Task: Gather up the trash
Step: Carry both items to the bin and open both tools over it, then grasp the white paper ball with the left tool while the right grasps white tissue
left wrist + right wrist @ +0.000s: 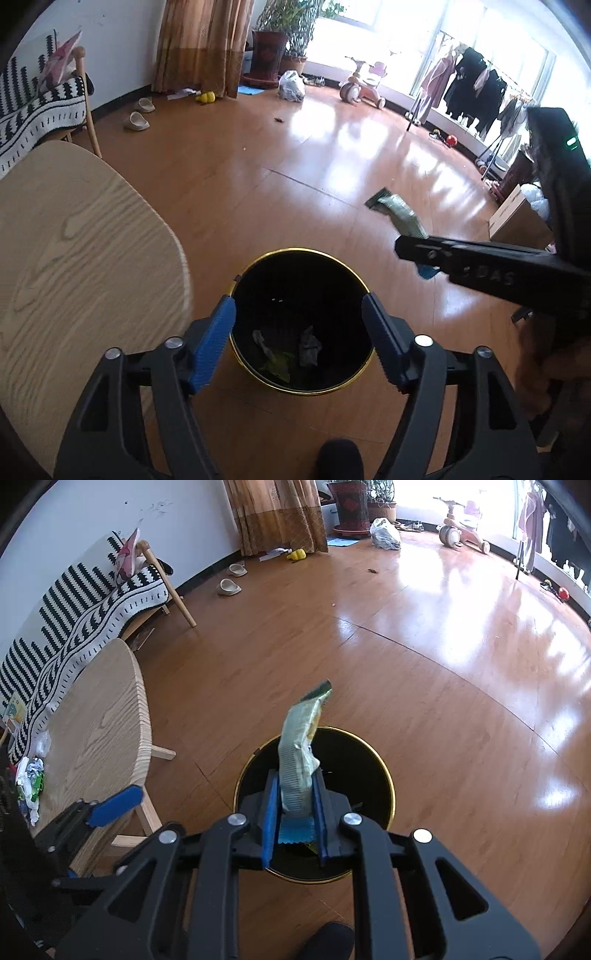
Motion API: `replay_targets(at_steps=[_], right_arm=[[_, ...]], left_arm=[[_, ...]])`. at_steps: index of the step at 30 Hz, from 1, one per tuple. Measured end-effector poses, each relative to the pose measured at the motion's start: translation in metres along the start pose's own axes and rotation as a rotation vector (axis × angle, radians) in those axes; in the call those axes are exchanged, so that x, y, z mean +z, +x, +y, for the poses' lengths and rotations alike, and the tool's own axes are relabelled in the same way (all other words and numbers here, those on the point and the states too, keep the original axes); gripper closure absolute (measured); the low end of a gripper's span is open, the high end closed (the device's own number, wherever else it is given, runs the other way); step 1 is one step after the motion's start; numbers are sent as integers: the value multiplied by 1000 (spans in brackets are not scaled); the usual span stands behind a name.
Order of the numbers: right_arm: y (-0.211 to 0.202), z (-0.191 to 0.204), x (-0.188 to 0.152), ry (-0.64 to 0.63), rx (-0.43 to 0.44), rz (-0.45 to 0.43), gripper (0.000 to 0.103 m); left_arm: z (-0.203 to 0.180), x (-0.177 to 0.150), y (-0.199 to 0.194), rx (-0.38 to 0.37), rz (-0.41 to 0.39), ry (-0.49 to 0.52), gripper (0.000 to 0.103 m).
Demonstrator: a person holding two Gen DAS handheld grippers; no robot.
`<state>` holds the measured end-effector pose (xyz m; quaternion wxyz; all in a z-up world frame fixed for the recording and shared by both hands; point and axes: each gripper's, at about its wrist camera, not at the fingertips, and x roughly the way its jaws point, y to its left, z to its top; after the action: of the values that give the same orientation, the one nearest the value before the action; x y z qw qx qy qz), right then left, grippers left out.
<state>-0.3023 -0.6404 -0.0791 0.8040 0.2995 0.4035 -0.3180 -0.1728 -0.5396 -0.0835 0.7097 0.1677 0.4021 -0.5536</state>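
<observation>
the right gripper [295, 805], clenched on the snack wrapper [301, 749] above the bin [384, 775], needed only centring before release, left gripper [299, 332] spread empty.

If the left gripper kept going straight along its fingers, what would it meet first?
Most likely the open mouth of the black bin, then the crumpled wrappers at its bottom; nothing shows between the left gripper and them, though depth is uncertain.

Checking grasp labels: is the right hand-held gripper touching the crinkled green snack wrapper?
Touching. The right wrist view shows the right hand-held gripper with blue pads pressed against the crinkled green snack wrapper.
</observation>
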Motion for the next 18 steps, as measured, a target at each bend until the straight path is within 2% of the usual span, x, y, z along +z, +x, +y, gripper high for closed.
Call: replay_targets(at_steps=[1,2,3,8,12,16,18], right_arm=[[2,2,0,0,-3,8,65],[3,1,0,-1,-7,10,34],[2,3,0,-3,-13,3,25],[-4,23,2,-21,-7,-29,23],[-6,56,2,-66,20,-40,23],[-8,112,1,-138,71,-56,23],[-7,155,-2,-191,116,-60,23]], left_arm=[[2,0,-8,5,-12,-3,25],[5,1,-15,10,-20,-5,23],[7,1,-21,17,-30,-8,20],[34,-3,-62,61,-74,-26,17],[68,-10,-99,117,-108,-61,15],[119,-26,-149,203,-144,-141,12],[146,-36,-170,247,-154,-191,12]])
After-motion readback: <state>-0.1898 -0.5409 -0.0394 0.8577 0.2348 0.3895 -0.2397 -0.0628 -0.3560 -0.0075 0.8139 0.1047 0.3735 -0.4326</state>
